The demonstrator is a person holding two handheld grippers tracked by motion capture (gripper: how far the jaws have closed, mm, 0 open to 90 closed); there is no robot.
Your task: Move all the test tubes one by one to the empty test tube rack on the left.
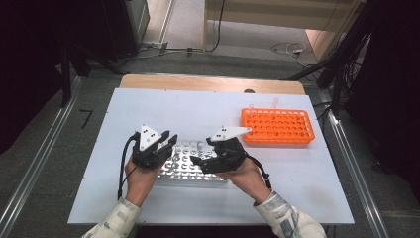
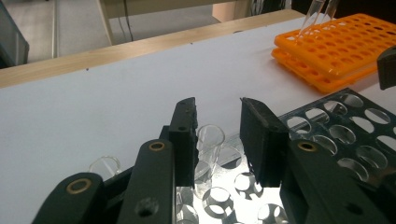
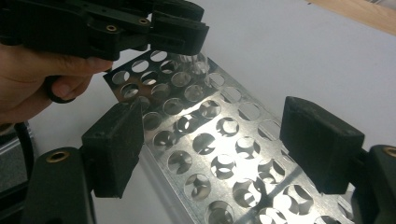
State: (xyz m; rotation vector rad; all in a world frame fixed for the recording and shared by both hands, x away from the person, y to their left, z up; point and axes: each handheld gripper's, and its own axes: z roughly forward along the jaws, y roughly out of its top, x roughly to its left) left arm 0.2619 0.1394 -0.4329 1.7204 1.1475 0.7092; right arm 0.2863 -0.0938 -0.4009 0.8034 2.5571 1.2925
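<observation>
A shiny metal tube rack (image 1: 190,168) with round holes lies at the middle of the white table. My left gripper (image 1: 167,140) hangs over its left end. In the left gripper view a clear glass tube (image 2: 210,140) stands in the rack (image 2: 327,140) between the jaws, close to the left pad (image 2: 186,140) and apart from the right one, so my left gripper (image 2: 218,121) is open around it. My right gripper (image 3: 210,140) is wide open over the rack (image 3: 205,140) with nothing between its pads; it sits by the rack's middle (image 1: 199,161). From there the same tube (image 3: 194,63) shows under the left gripper.
An orange tube rack (image 1: 277,126) stands at the right, with clear tubes (image 2: 317,14) leaning at its far edge. Another glass tube rim (image 2: 105,164) shows at the metal rack's left end. The table's wooden far edge (image 1: 213,82) lies beyond.
</observation>
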